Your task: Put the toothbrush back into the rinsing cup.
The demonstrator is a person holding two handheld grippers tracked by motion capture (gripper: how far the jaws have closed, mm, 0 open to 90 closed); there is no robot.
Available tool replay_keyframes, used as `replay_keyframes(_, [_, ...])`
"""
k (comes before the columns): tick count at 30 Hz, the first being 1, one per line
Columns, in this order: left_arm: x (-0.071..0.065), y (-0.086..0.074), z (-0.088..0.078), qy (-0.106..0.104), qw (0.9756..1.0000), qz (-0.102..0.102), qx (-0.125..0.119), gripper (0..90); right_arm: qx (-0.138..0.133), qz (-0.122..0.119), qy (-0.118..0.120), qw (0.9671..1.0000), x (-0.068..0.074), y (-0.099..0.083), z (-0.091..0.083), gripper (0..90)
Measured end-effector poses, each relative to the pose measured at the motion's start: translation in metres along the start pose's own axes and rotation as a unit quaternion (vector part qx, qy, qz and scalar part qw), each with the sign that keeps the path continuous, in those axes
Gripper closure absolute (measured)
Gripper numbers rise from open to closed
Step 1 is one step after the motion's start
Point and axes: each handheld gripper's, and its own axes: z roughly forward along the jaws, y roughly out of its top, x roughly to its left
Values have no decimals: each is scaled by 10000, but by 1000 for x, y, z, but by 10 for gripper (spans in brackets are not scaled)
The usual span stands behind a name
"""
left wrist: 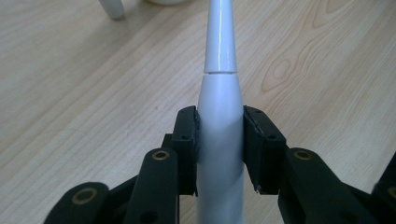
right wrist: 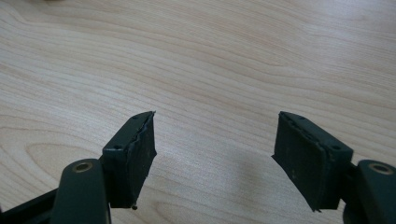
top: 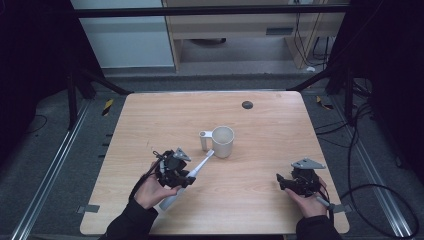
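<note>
Nearest me, my left gripper (left wrist: 219,140) pinches the toothbrush (left wrist: 219,116) by its thick white handle: both pads press flat on its sides, as my left gripper view shows. In the high view my left gripper (top: 176,169) is over the near left part of the desk (top: 260,195). The toothbrush (top: 192,175) runs slantwise through it, butt end low by my left hand (top: 150,190), thin neck pointing up and away toward the cup (top: 222,141).

My right gripper (top: 285,181) sits at the near right, in my right hand (top: 307,202), well apart from the toothbrush. Its jaws stand spread wide with bare wood between them, as my right gripper view (right wrist: 215,154) shows.

Farther off, the white cup stands upright near the desk's middle, handle to its left; the brush tip is just beside it, though I cannot tell whether they touch. Beyond, a small dark disc (top: 247,104) lies near the far edge.
</note>
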Motion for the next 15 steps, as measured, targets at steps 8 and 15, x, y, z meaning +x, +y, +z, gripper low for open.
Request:
replay_keyframes(8, [4,2,-26,193,9960,-148,-862,668,-23,1,-9,10000,0,0,0,289])
replay_keyframes(15, [12,5,-42,589,9856,-260,-1562,668,-61,5,-32,10000,1,0,1,286])
